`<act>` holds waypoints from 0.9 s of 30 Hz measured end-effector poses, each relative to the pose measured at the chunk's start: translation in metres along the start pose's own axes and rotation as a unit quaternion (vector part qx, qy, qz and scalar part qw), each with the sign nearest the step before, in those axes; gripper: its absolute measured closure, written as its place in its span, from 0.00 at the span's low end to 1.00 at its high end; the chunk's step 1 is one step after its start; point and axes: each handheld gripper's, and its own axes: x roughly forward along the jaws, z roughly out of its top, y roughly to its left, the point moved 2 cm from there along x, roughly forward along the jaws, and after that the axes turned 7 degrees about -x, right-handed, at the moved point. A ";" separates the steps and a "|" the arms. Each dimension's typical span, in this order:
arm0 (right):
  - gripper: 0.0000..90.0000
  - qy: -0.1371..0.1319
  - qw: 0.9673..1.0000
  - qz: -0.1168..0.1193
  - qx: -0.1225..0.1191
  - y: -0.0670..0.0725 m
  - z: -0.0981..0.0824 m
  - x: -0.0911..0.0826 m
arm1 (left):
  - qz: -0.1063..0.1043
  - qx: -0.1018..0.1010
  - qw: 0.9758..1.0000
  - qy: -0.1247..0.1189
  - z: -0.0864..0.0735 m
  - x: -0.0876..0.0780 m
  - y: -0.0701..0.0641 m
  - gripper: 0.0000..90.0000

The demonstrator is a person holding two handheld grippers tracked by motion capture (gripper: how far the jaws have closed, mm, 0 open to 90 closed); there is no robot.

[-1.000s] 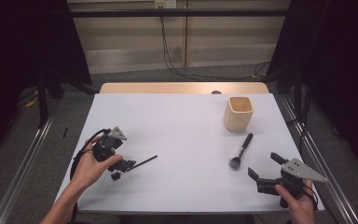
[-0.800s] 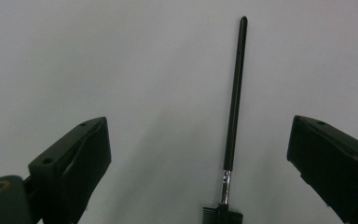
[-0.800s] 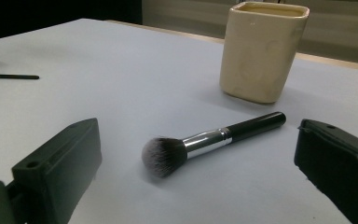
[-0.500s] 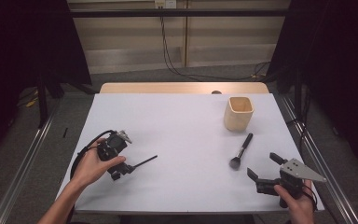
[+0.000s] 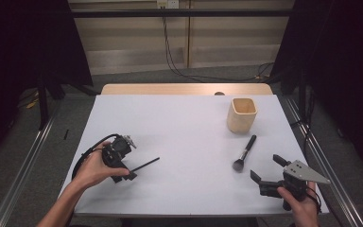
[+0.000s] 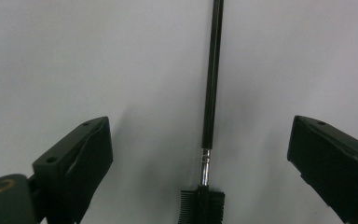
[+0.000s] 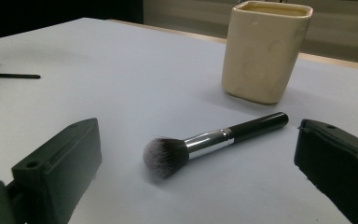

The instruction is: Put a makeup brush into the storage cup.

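My left gripper (image 5: 128, 174) straddled the thin comb brush (image 6: 210, 112), jaws apart. My right gripper (image 5: 265, 171) gaped before the powder brush (image 7: 205, 142), near the cup (image 5: 242, 115).

brow comb (image 6: 211, 98): glossy black handle, metal ferrule | table (image 5: 179, 123): matt

no readable text, labels or numbers

2 brushes on table: 1 comb brush (image 6: 208, 140), 1 powder brush (image 5: 244, 153). 1 beige cup (image 5: 242, 115). 2 grippers: left gripper (image 5: 123, 172), right gripper (image 5: 268, 169)
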 end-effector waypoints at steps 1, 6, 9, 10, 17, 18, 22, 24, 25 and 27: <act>0.00 0.000 1.000 0.000 0.000 0.000 0.000 0.000 | 0.000 -0.002 1.000 0.000 0.000 0.001 0.000 0.08; 0.00 0.001 1.000 0.002 -0.005 0.000 0.000 0.000 | 0.013 0.003 1.000 0.014 0.001 0.004 -0.003 0.12; 0.00 0.001 1.000 0.002 -0.005 0.000 0.000 0.000 | 0.022 -0.001 0.999 0.026 0.000 0.006 -0.003 0.24; 0.00 0.001 1.000 0.003 -0.004 0.000 0.000 0.000 | 0.018 0.001 0.999 0.030 0.000 0.007 -0.003 0.32; 0.00 0.002 1.000 0.004 -0.007 0.000 0.000 0.000 | 0.036 0.005 0.999 0.037 0.001 0.010 -0.007 0.41; 0.00 0.002 1.000 0.004 -0.005 0.001 0.000 0.000 | 0.036 0.004 0.999 0.039 0.001 0.010 -0.007 0.44; 0.00 0.002 1.000 0.004 -0.007 0.001 0.000 0.001 | 0.041 0.000 0.998 0.052 0.004 0.011 -0.010 0.52; 0.00 0.003 1.000 0.005 -0.009 0.000 0.000 0.001 | 0.039 0.006 0.997 0.061 0.006 0.011 -0.013 0.62; 0.00 0.004 1.000 0.005 -0.010 0.000 0.000 0.001 | 0.042 0.006 0.997 0.064 0.007 0.011 -0.014 0.62; 0.00 0.003 1.000 0.007 -0.007 0.001 0.000 0.001 | 0.038 0.012 0.997 0.072 0.008 0.011 -0.015 0.69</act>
